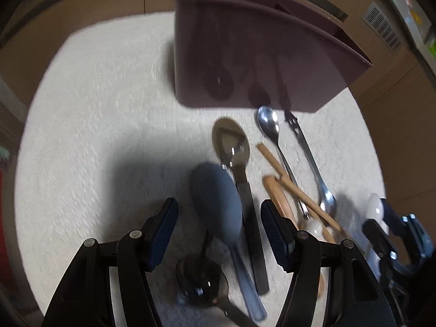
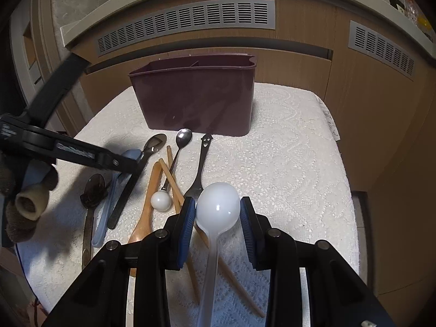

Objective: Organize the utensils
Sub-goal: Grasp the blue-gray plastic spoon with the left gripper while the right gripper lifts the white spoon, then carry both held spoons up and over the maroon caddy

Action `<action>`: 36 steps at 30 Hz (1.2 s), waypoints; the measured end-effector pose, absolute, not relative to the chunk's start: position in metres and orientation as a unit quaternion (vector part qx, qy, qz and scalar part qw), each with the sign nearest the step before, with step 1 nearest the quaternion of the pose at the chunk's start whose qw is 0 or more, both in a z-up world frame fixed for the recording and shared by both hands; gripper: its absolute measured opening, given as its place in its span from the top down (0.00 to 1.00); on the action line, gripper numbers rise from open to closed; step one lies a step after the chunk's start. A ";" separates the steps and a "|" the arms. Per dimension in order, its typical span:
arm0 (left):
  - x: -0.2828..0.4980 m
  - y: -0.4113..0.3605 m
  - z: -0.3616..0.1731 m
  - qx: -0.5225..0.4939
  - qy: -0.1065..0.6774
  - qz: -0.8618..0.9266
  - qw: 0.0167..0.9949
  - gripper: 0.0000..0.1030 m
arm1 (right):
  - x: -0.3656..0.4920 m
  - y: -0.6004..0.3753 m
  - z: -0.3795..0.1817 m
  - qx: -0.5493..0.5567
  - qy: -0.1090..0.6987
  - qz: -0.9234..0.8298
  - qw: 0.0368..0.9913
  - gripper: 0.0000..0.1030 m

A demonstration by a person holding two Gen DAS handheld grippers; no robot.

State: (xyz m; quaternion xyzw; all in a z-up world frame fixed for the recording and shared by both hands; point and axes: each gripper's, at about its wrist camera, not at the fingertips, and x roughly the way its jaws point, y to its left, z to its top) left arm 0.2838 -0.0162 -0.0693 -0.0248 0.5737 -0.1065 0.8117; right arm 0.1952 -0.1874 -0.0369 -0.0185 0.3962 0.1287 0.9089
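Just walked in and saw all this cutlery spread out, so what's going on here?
A person with a gripper in each hand is sorting utensils toward the maroon caddy on the white lace cloth. The right gripper has the white plastic spoon between its open fingers. The left gripper hangs open over the blue spoon. Other spoons, a fork and chopsticks lie loose on the cloth.

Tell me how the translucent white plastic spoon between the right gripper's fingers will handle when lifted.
The translucent white plastic spoon probably weighs little, since light passes through its thin handle. Its glossy round bowl looks slippery, so the right gripper may lose it if pinching only the curved sides. The long narrow handle trailing back could flex or swing slightly.
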 end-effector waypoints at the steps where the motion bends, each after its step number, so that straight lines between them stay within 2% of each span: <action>1: 0.283 -0.021 -0.069 -0.009 0.568 -0.105 0.816 0.50 | 0.196 -0.187 -0.036 -0.019 0.395 0.129 0.909 0.70; 3: 0.276 -0.025 -0.066 0.000 0.548 -0.110 0.829 0.64 | 0.197 -0.187 -0.034 -0.017 0.391 0.132 0.911 0.70; 12: 0.189 -0.001 -0.029 -0.039 0.416 -0.109 0.902 0.64 | 0.186 -0.187 -0.023 -0.021 0.366 0.132 0.921 0.70; 16: 0.168 0.001 -0.005 -0.023 0.363 -0.096 0.927 0.67 | 0.184 -0.184 -0.019 -0.019 0.361 0.131 0.923 0.70; 36: 0.162 0.009 0.016 -0.046 0.340 -0.119 0.932 0.71 | 0.180 -0.176 -0.008 -0.033 0.349 0.135 0.927 0.70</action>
